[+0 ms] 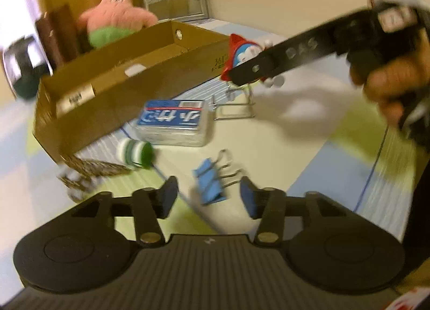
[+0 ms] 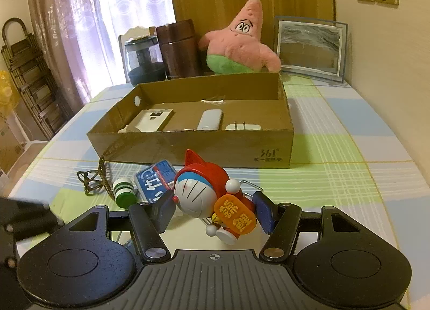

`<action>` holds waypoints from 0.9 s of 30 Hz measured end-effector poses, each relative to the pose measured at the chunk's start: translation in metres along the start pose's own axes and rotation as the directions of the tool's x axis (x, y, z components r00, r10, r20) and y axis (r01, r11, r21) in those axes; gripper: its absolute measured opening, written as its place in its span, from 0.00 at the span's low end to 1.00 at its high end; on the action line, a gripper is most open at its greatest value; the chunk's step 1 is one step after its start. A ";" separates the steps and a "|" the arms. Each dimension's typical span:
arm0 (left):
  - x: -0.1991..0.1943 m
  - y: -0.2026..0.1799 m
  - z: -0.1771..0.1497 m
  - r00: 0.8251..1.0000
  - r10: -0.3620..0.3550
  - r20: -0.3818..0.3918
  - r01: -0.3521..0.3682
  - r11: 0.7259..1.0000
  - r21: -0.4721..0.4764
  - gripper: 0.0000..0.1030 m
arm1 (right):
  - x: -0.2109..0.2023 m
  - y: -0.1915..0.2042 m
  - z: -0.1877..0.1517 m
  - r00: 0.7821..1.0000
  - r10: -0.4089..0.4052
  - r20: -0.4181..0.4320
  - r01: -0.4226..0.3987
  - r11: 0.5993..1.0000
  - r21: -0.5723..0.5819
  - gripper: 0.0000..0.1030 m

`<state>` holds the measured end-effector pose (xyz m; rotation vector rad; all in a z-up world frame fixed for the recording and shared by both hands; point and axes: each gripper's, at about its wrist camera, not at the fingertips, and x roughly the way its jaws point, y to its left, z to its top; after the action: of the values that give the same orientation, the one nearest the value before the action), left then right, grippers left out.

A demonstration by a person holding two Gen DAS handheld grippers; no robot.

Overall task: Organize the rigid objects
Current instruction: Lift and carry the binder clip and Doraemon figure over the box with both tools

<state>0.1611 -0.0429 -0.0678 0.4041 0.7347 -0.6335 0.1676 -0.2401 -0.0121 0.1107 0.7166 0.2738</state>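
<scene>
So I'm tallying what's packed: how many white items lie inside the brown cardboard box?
3 visible in the brown cardboard box: a flat white card at left, a white oblong stick in the middle, a white plug adapter at right. The front wall may hide more.

Figurine (image 2: 207,197) before box (image 2: 150,146), tin (image 2: 154,181) left of figurine

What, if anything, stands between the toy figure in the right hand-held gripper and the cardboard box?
Nothing visible does. The toy figure sits between the right hand-held gripper pads; only the cardboard box front wall lies ahead.
</scene>
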 end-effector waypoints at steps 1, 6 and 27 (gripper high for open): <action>0.002 0.001 -0.001 1.000 0.013 -0.005 -0.013 0.999 0.048 0.51 | -0.001 0.000 -0.001 1.000 -0.001 -0.002 0.001 1.000 0.001 0.58; 0.020 -0.003 -0.003 1.000 0.002 -0.021 0.003 0.970 0.242 0.51 | -0.007 -0.008 -0.007 1.000 -0.017 -0.026 0.018 0.999 0.038 0.58; 0.045 0.006 0.020 0.987 -0.156 -0.035 0.160 0.977 0.140 0.30 | -0.007 -0.014 -0.010 0.998 -0.024 -0.058 0.028 0.997 0.078 0.58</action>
<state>0.2010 -0.0671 -0.0858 0.4881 0.7516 -0.8352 0.1595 -0.2557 -0.0180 0.1689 0.7849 0.2248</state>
